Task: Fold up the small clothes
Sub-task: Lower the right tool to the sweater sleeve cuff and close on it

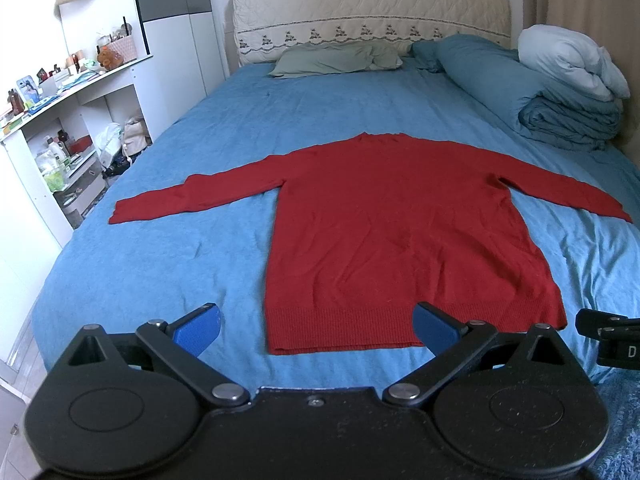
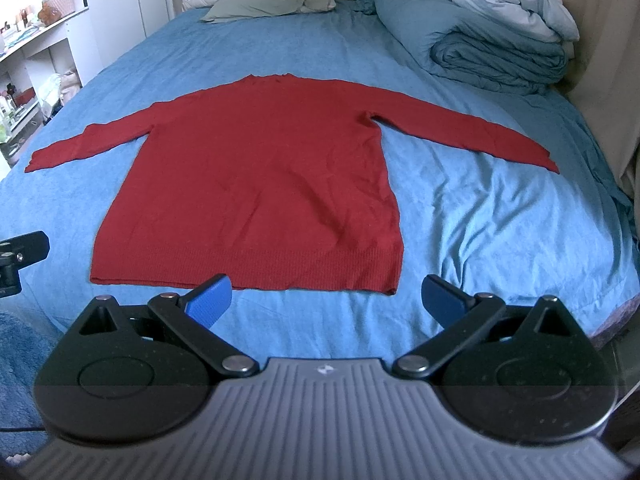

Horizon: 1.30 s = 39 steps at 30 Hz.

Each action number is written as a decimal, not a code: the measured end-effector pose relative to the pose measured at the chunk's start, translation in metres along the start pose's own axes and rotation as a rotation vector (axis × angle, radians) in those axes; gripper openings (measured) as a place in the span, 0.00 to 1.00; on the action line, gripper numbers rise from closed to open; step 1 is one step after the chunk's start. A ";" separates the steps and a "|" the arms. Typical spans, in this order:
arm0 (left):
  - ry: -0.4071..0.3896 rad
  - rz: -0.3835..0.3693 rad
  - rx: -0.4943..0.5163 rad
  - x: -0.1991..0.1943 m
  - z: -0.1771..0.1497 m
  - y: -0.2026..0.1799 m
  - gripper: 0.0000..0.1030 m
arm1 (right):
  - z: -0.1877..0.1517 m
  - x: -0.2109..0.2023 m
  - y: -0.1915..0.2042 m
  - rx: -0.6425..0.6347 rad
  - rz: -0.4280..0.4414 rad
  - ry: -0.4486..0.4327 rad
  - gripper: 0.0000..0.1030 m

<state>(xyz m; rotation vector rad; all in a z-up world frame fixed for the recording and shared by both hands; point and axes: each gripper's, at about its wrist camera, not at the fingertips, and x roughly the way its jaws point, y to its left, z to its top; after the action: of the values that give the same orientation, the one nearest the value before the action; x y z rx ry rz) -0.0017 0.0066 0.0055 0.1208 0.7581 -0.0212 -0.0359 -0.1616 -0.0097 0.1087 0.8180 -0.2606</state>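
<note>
A red long-sleeved sweater (image 1: 400, 240) lies flat on the blue bed sheet (image 1: 160, 272), both sleeves spread out to the sides, hem toward me. It also shows in the right wrist view (image 2: 260, 184). My left gripper (image 1: 316, 330) is open and empty, hovering just in front of the hem's left part. My right gripper (image 2: 328, 300) is open and empty, in front of the hem's right corner. Part of the right gripper (image 1: 608, 338) shows at the right edge of the left wrist view.
A rolled blue duvet (image 1: 560, 108) with a white pillow (image 1: 572, 64) lies at the far right. A green pillow (image 1: 336, 60) rests by the headboard (image 1: 372, 12). White shelves (image 1: 60, 132) with clutter stand left of the bed.
</note>
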 end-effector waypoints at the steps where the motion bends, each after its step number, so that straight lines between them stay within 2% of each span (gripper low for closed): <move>1: 0.000 0.000 0.000 0.000 0.000 0.000 1.00 | 0.000 0.000 0.000 -0.001 0.000 -0.001 1.00; 9: -0.025 -0.012 0.003 -0.006 0.010 -0.001 1.00 | 0.004 -0.005 -0.001 0.001 0.000 -0.018 1.00; 15: -0.122 -0.039 0.061 -0.002 0.053 -0.022 1.00 | 0.030 -0.009 -0.024 0.042 -0.046 -0.073 1.00; 20: -0.191 -0.116 0.078 0.022 0.104 -0.050 1.00 | 0.067 0.001 -0.064 0.092 -0.135 -0.133 1.00; 25: -0.205 -0.192 0.088 0.072 0.156 -0.092 1.00 | 0.106 0.035 -0.120 0.184 -0.197 -0.181 1.00; 30: -0.191 -0.273 0.094 0.138 0.200 -0.138 1.00 | 0.142 0.099 -0.181 0.228 -0.274 -0.209 1.00; 33: -0.144 -0.294 0.112 0.192 0.219 -0.170 1.00 | 0.151 0.144 -0.220 0.282 -0.305 -0.228 1.00; 39: -0.047 -0.361 0.134 0.294 0.223 -0.215 1.00 | 0.141 0.242 -0.294 0.381 -0.323 -0.270 1.00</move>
<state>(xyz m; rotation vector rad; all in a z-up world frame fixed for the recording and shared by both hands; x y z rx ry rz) 0.3511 -0.2259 -0.0573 0.1088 0.7233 -0.4171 0.1421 -0.5179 -0.0900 0.2932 0.5063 -0.7205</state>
